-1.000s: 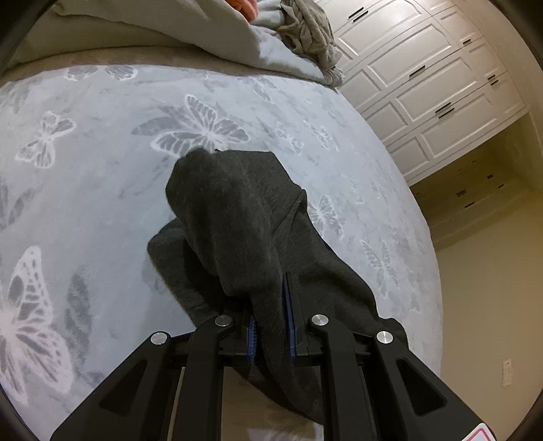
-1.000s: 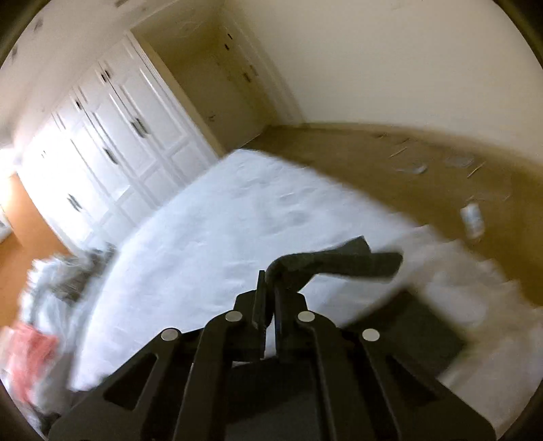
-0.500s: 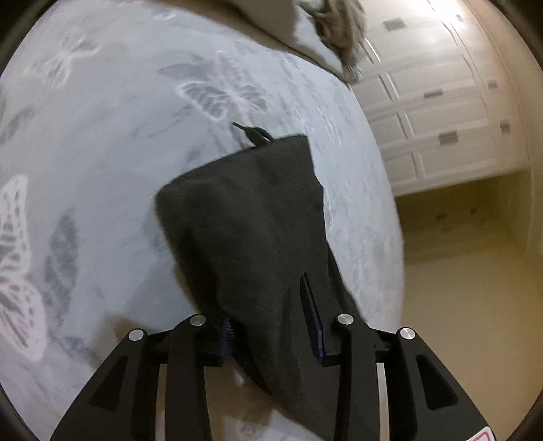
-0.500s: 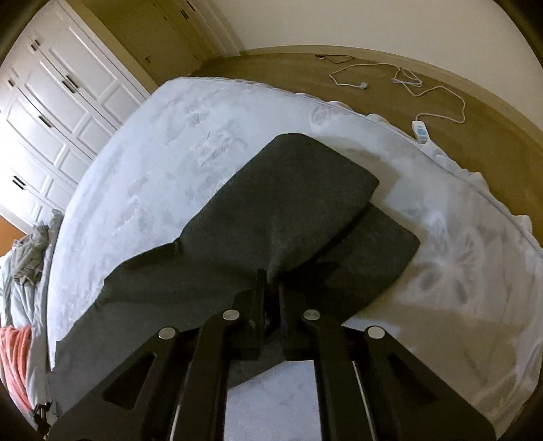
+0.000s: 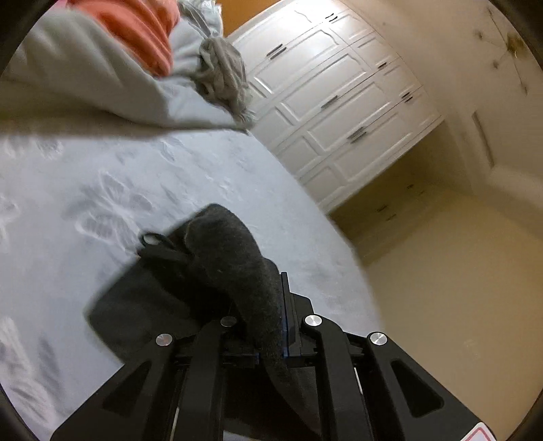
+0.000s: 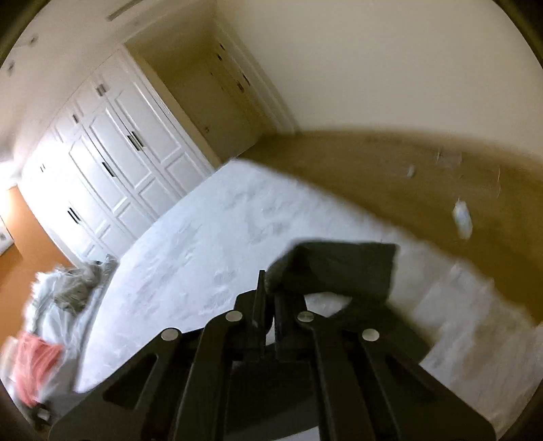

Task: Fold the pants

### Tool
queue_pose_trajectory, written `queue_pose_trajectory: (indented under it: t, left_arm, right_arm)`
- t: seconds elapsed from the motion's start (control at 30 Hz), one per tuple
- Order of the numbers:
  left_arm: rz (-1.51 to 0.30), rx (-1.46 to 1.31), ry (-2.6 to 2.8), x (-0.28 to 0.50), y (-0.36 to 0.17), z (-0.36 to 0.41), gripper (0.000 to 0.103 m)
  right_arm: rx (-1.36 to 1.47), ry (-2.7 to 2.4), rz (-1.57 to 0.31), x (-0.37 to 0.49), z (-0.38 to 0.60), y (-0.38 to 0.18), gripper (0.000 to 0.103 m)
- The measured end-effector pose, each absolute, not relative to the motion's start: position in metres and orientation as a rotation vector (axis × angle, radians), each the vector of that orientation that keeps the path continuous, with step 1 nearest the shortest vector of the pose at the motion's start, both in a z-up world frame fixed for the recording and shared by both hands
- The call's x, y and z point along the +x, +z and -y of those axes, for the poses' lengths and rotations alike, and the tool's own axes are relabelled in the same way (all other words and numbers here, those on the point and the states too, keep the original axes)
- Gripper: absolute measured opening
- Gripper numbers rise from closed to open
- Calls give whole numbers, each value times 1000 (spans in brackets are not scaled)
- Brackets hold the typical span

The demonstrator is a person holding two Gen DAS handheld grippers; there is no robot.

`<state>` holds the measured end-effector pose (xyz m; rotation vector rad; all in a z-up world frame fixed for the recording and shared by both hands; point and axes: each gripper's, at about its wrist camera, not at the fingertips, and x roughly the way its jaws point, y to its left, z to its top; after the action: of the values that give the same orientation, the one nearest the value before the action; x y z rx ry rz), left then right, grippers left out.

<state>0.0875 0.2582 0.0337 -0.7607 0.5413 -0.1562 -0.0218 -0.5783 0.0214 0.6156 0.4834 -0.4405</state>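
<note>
The dark grey pants (image 5: 135, 305) lie partly on the pale butterfly-print bed (image 5: 237, 176), a drawstring loop (image 5: 149, 239) showing at their far edge. A thick fold rises from them into my left gripper (image 5: 268, 291), whose jaws are closing on it; the cloth drapes over the left finger and hides it. In the right wrist view my right gripper (image 6: 269, 288) is closing its jaws on another edge of the pants (image 6: 339, 268), which hang lifted above the bed (image 6: 203, 237), the rest trailing down to the right.
A heap of grey bedding (image 5: 85, 74) with an orange cloth (image 5: 142, 30) covers the bed's far end. White wardrobe doors (image 5: 339, 101) stand beyond the bed. Brown floor (image 6: 407, 176) with a small white object (image 6: 462, 217) lies past the bed's edge.
The left gripper's jaws, spread over the flat pants half a second ago, have closed on a fold and risen. The right gripper has lifted its edge off the bed.
</note>
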Motion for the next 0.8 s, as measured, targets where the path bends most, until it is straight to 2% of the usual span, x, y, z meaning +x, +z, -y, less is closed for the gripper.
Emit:
queue_pose_trajectory:
  t: [0.1,0.17,0.23,0.37,0.4,0.43,0.5,0.6,0.67,0.73,0.8]
  left_arm:
    - [-849,-858,-12,115,-26,-275,7]
    - [-937,-1051,20,111,-63,-289,7]
    - [-922,-1106,8,103,-66,-295,8]
    - [-879,-953,95,89,-40,-286,15]
    - [-861,-944,111,87,-36,-286,19]
    - [-839,-944,124,81,-32,-286,32]
    - [-790,-987,146,75,-29,-296,51]
    - [-788,-1094,123,75,-40,-307,57]
    - [-838,-1179,86,82,-54,-304,57]
    - [-875,-1220,88,89,-62,-302,57]
    - [-868,-1196,111,93,-61,-299,58]
  right_arm:
    - [747,-461,-712,-16,602,-49,2]
    - [701,-447,-778,-14,599,-67,2]
    - [676,-448,-774,-14,597,-59,2]
    - [723,-434,-768,-19,599,-63,5]
    - [726,-432,-766,-20,598,-63,5]
    - [747,-427,-760,-22,599,-62,6]
    - [815,-403,-742,-28,604,-63,12]
    - [873,-353,-695,-29,603,-62,35]
    - [878,-351,-673,-23,602,-60,51]
    - [836,-386,-666,-16,598,-56,51]
    - [769,-412,-651,-9,595,-45,21]
